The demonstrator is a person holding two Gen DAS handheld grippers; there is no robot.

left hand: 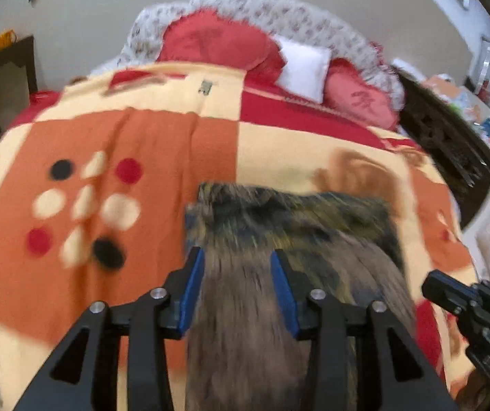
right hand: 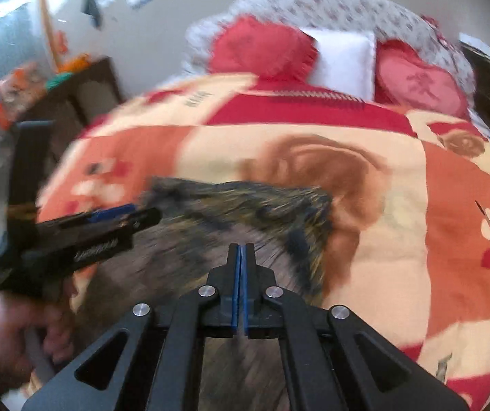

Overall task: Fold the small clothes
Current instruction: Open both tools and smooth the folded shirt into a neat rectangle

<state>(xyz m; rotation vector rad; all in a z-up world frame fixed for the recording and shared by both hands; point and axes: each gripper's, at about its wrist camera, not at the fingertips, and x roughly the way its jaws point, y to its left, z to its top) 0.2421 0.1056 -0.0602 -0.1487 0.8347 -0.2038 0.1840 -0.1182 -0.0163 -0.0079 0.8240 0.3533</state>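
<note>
The left hand-held gripper [left hand: 238, 260] has its 2 blue-padded fingers [left hand: 192, 291] spread apart, hovering over the dark mottled garment [left hand: 289, 219] without clamping it. The right hand-held gripper [right hand: 241, 257] has its blue pads pressed together; motion blur makes it hard to tell, but no cloth seems to be caught between them. In the right wrist view the left hand-held gripper [right hand: 132, 217] reaches in from the left edge, carried by the person's hand [right hand: 8, 332], its tip at the garment's [right hand: 245, 205] far left corner. The garment lies on the bed, on a blanket [left hand: 114, 137] patterned in orange, cream and red. Beyond it, 2 red pillows [left hand: 217, 41] and 1 white pillow [left hand: 304, 66] lean against a floral headboard [left hand: 279, 8].
</note>
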